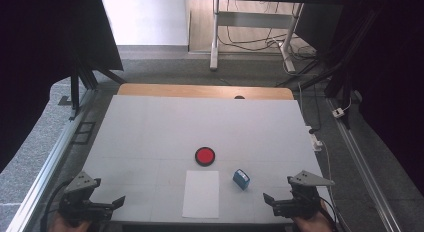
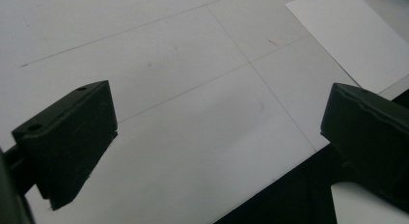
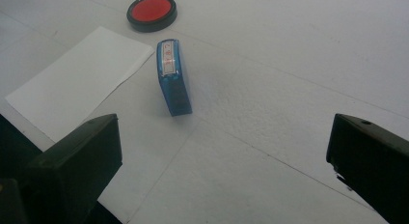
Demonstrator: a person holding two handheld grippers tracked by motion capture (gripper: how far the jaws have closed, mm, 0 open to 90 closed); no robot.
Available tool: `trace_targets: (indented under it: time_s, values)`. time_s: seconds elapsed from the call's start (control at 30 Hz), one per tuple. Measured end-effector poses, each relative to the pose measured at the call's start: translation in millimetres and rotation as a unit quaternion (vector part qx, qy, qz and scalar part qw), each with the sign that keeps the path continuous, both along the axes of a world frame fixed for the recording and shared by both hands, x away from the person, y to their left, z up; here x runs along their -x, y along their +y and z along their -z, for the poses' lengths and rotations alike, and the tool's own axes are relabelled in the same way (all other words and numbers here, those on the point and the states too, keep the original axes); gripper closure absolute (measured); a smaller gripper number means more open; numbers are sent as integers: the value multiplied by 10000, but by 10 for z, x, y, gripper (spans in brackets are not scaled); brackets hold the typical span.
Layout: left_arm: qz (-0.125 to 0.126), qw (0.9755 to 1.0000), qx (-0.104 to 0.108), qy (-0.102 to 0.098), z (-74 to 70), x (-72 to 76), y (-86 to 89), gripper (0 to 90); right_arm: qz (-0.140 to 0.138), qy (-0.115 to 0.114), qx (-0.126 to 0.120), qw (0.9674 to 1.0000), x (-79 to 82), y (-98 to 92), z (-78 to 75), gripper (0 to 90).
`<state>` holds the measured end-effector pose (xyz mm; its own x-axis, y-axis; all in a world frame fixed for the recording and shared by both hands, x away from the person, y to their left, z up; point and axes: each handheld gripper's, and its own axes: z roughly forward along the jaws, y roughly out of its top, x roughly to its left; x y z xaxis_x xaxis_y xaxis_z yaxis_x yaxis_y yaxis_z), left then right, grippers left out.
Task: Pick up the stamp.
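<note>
A round red ink pad in a black case (image 1: 205, 156) (image 3: 152, 11) lies near the middle of the white table (image 1: 165, 127). Just in front of it lies a white sheet of paper (image 1: 201, 193) (image 2: 347, 35) (image 3: 77, 79). To the right of the sheet a blue stamp (image 1: 241, 179) (image 3: 172, 77) lies on its side. My left gripper (image 1: 112, 204) (image 2: 219, 113) rests at the front left corner, jaws wide open over bare table. At the front right, my right gripper (image 1: 272, 204) (image 3: 224, 137) is open too, with the stamp a little beyond its jaws.
The table's front edge (image 1: 200, 223) runs just under both grippers. Metal frame rails (image 1: 45, 172) flank the table on both sides. A white power strip with cables (image 1: 317, 142) sits off the right edge. A wooden strip (image 1: 205, 91) borders the far edge.
</note>
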<state>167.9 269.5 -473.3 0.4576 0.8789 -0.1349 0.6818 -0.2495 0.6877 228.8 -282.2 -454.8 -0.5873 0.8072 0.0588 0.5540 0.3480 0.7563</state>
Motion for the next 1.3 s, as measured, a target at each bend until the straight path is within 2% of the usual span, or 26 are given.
trace_targets:
  time_s: [0.17,0.5,0.63,0.8,1.13,1.3]
  values:
    - [-3,10000,25,7,0,9,9,0,-38,-12,40,10000,-5,15,1,0]
    - [78,9998,-200,4,2,5,-42,0,-57,-15,-36,10000,-5,3,-3,0]
    - [66,9998,-187,-68,0,-7,-41,0,-25,-39,-16,10000,7,-7,-14,0]
    - [93,9998,-166,-3,6,-21,-37,0,-22,13,18,10000,-1,-1,-8,0]
    - [190,9996,-204,78,11,-37,-60,0,-30,-64,100,9999,16,12,-14,0]
    - [202,9996,-136,125,13,-47,-46,0,-178,-129,80,9997,21,54,-49,0]
